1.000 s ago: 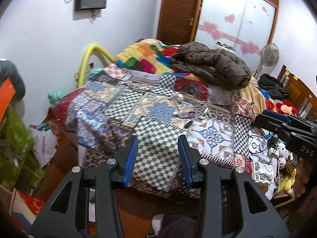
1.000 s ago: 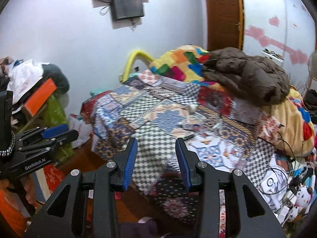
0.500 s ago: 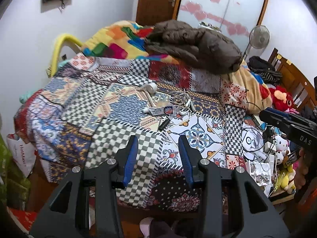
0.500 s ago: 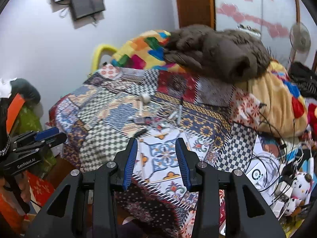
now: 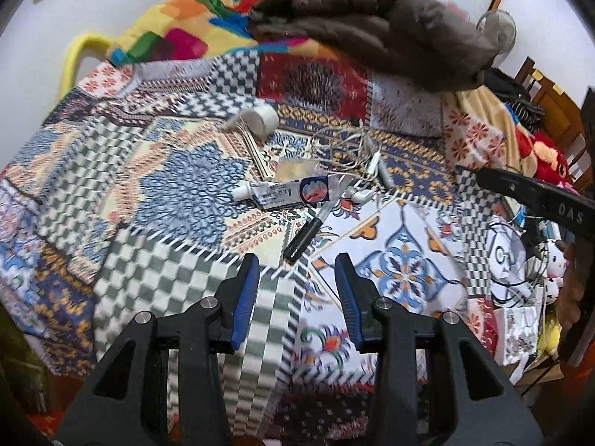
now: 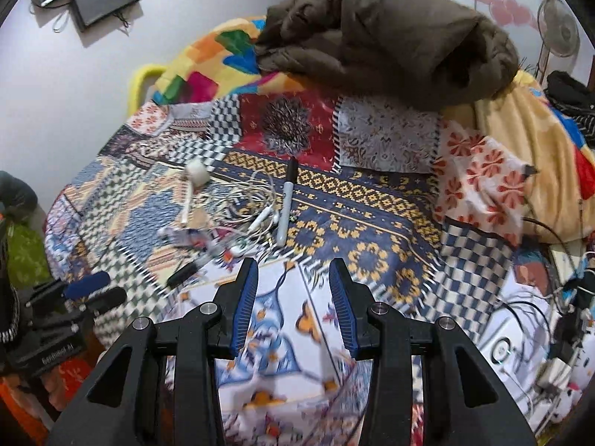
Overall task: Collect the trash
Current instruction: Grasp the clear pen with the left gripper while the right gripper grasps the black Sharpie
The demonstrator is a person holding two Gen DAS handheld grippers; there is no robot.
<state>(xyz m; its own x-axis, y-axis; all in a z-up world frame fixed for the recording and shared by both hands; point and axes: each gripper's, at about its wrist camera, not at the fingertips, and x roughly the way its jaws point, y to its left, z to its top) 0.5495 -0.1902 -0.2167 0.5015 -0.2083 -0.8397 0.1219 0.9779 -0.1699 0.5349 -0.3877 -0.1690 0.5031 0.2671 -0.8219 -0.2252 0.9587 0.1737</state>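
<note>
Clutter sat mid-quilt [image 5: 178,200], bunched. Tube [image 5: 286,194] lay crosswise, w/ tape roll [image 5: 260,120] behind it, sticks [image 5: 254,150] running between roll & tube. Cable tangle [image 5: 353,148] right of roll, earbuds [image 5: 359,195] touching tube's right end. Dark pen [image 5: 303,238] lay in front of tube, nearest left gripper [image 5: 293,275], which hung over quilt's near edge. Marker [image 6: 285,204] lay lengthwise on tangle's right side. Right gripper [image 6: 292,278] was above quilt in front of earbuds. Jacket [image 6: 386,37] was piled at far end, on blanket [image 6: 208,59]. Fan [image 6: 557,33] stood behind-right. Toys & boxes were off bed's right side.
</note>
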